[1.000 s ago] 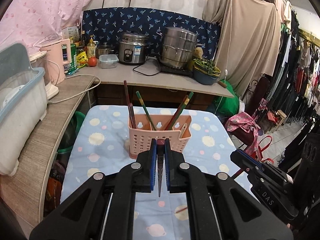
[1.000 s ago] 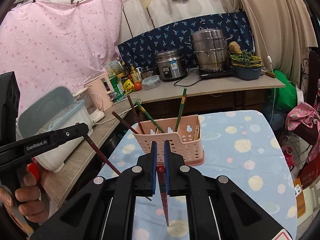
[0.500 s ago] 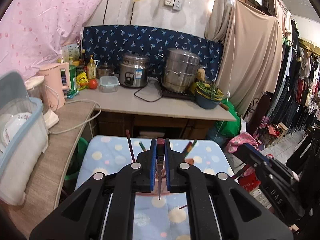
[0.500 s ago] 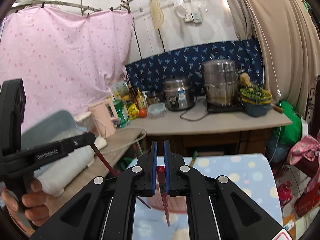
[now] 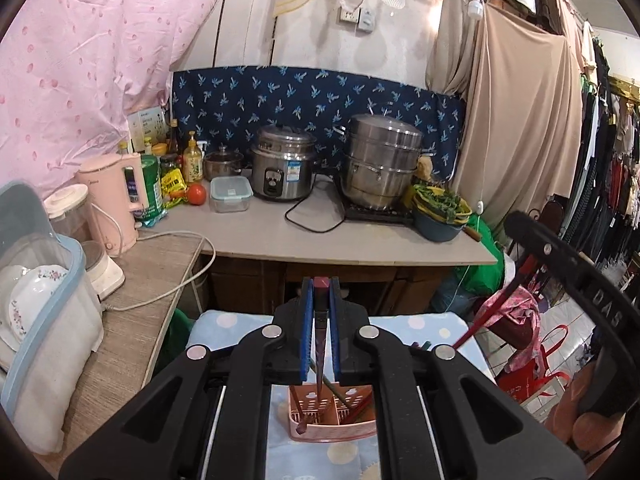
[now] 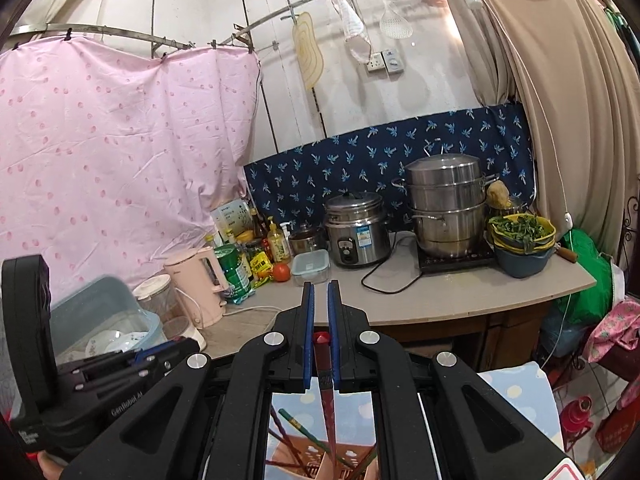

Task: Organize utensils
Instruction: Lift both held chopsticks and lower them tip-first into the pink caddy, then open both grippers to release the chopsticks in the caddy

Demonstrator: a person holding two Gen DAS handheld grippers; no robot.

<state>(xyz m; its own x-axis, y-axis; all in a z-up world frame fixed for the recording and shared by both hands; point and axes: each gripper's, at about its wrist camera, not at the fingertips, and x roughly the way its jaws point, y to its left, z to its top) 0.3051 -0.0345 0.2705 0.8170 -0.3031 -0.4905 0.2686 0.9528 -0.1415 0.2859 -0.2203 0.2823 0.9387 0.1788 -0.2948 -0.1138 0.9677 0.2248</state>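
Above the pink basket (image 5: 334, 420) — left gripper (image 5: 320, 292) pinching a red chopstick (image 5: 319, 356) | right gripper (image 6: 320, 296) pinching another red chopstick (image 6: 328, 396)

In the left wrist view the pink holder (image 5: 332, 416) at lower centre is mostly hidden behind the hand-held gripper (image 5: 320, 336). In the right wrist view the holder (image 6: 320, 460) is cut off by the bottom edge; the rice cooker label is too small to read.
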